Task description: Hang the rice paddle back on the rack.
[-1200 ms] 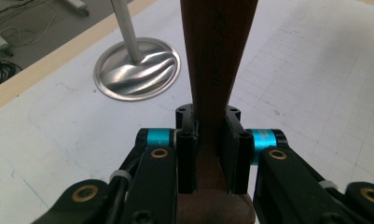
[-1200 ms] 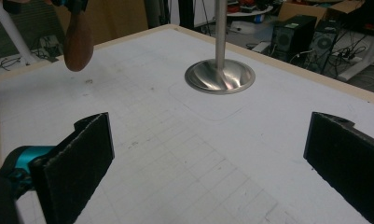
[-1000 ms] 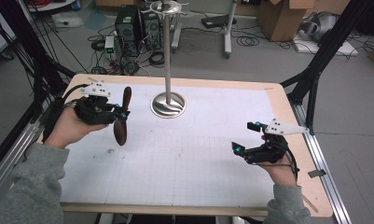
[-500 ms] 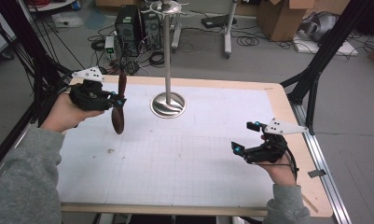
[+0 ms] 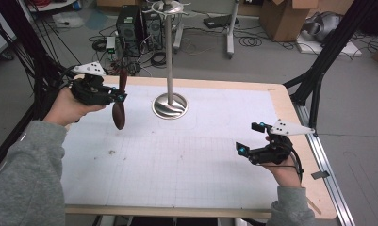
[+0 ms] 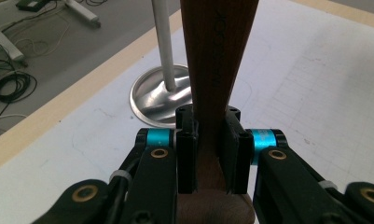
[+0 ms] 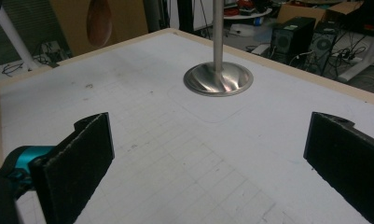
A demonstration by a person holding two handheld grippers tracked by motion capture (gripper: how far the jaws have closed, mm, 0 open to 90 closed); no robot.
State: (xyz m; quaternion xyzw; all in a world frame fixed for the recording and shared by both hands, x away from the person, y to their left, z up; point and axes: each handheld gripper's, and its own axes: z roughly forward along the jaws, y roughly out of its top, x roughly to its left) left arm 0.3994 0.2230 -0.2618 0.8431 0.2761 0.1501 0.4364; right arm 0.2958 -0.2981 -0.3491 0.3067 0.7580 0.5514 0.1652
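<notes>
Gaping wide, the right gripper point(image 5: 249, 137) is held low over the table's near right part by the right hand point(image 5: 286, 169), jaws pointing toward the far left and gripping nothing; in the right gripper view its two black pads point(image 7: 77, 158) stand well apart over the gridded white mat point(image 7: 175, 154). That forearm enters from the bottom edge, and its grey sleeve point(image 5: 290, 212) is cut off there.

Farther off, at the far left corner, the left hand point(image 5: 69, 108) holds the left gripper point(image 5: 120, 97) raised above the table point(image 5: 290, 108), the long grey-sleeved arm reaching in from the bottom left. Its jaws are clamped on a dark wooden spoon point(image 5: 119, 101) held roughly upright, bowl hanging down. In the left gripper view the spoon's top is cut off by the frame edge, and faint lettering on it cannot be read.

Beyond the mat's middle stands a metal stand point(image 5: 169, 101), round base on the mat; its top is partly cropped.
</notes>
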